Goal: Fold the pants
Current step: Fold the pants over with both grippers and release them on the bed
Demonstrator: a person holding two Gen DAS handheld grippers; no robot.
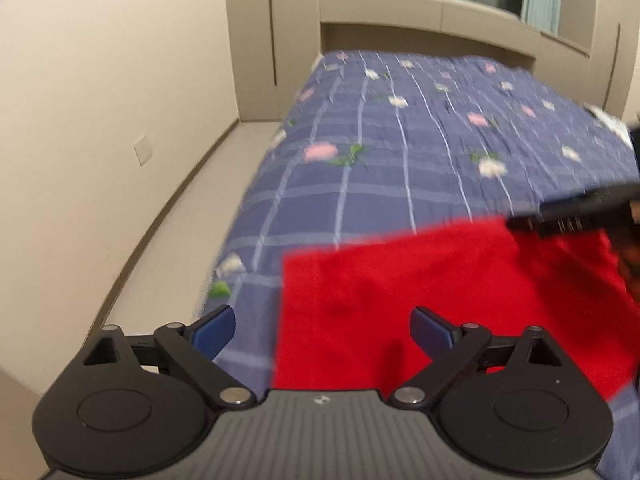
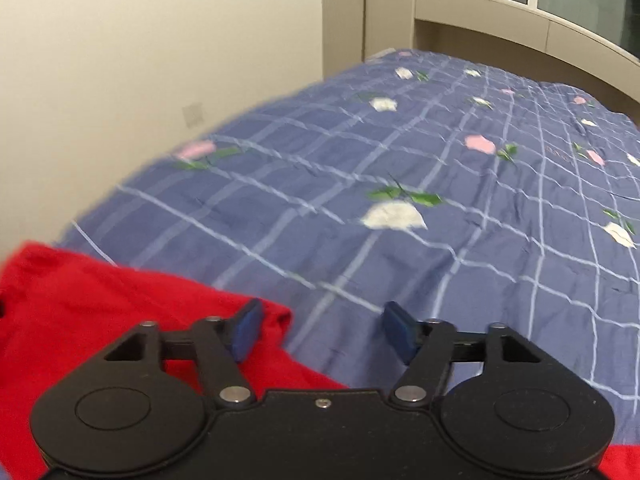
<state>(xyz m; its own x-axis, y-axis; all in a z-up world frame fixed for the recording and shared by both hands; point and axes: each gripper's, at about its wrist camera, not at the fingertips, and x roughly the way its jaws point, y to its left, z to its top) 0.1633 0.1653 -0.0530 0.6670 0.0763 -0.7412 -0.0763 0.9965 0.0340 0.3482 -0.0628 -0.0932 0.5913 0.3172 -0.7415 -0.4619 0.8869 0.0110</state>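
Off to the left of the bed (image 1: pixel 400 128): plain wall (image 1: pixel 100 100), a socket plate (image 1: pixel 143 149) low on it, strip of floor (image 1: pixel 188 200) running along the bed's side. Then the left tool (image 1: pixel 322 330), blue pads (image 1: pixel 214 332) spread wide, nothing between them, hovering over the near left corner of the bed. Directly ahead of it, red pants (image 1: pixel 420 292) lying on the blue checked, flowered bedspread (image 1: pixel 380 168) at the bed's near end, a straight left edge and a square corner showing. Looks already doubled over, though blur makes that hard to confirm. Further right across the bed, the right tool (image 2: pixel 320 330), pads equally far apart, gripping nothing, its left pad (image 2: pixel 248 330) over a rounded lobe of the red cloth (image 2: pixel 120 312), its right pad above bare bedspread.

Handling, as a judgement: soft, light knit-like fabric, limp, no stiffness, likely to sag and drag if lifted by one point. Not slippery, not fragile. Best taken at the corners or along the straight left edge, one tool per corner, pinching all layers together so the fold carries over evenly.

Writing: none legible on pants; a small pale emblem on the left tool's body (image 1: pixel 320 400), too small to read.
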